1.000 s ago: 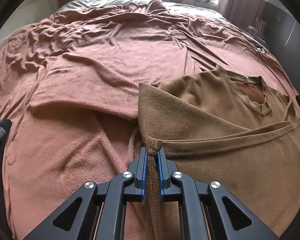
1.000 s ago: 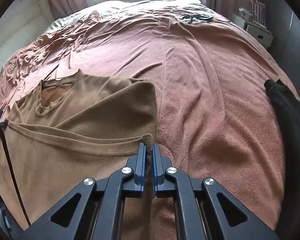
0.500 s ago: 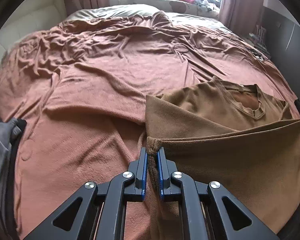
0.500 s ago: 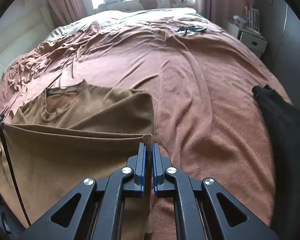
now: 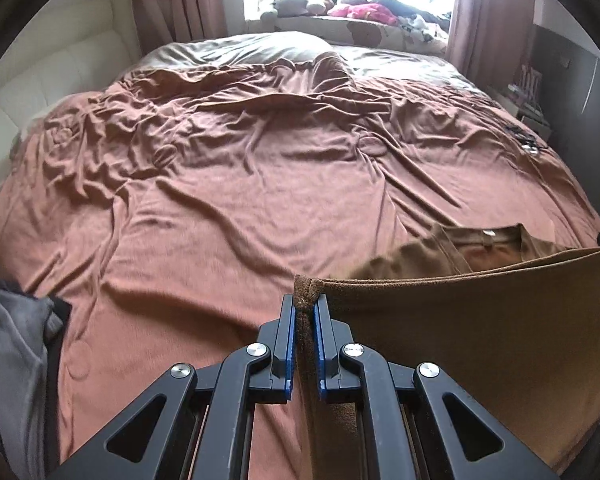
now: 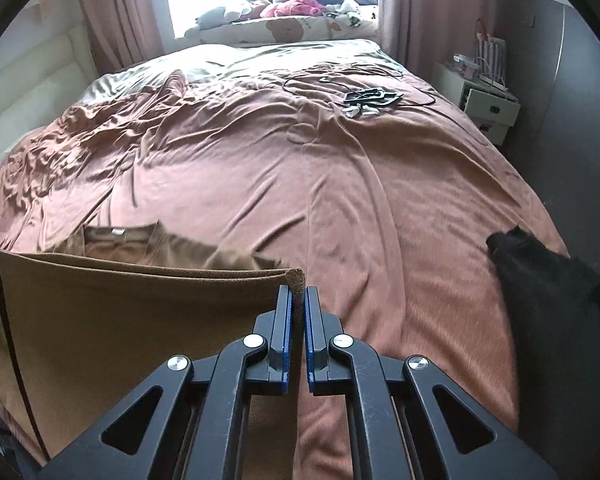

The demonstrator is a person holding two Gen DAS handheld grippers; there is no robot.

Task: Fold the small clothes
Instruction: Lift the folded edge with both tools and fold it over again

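Left wrist view: brown shirt (image 5: 480, 344), fuzzy, hem stretched taut to the right of left gripper (image 5: 307, 312), jaws pinching one hem corner; collar lying on rust bedspread (image 5: 240, 200) ahead. One grey garment (image 5: 12, 340) at far left.

Right wrist view: same shirt (image 6: 132, 320) spread leftward, right gripper (image 6: 297, 308) clamped on other corner. One black garment (image 6: 552, 300) to right; wide bare bedspread (image 6: 340, 200) ahead.

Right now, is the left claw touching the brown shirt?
Touching. The left wrist view shows the left claw shut on a corner of the brown shirt, fabric pinched between both blue pads.
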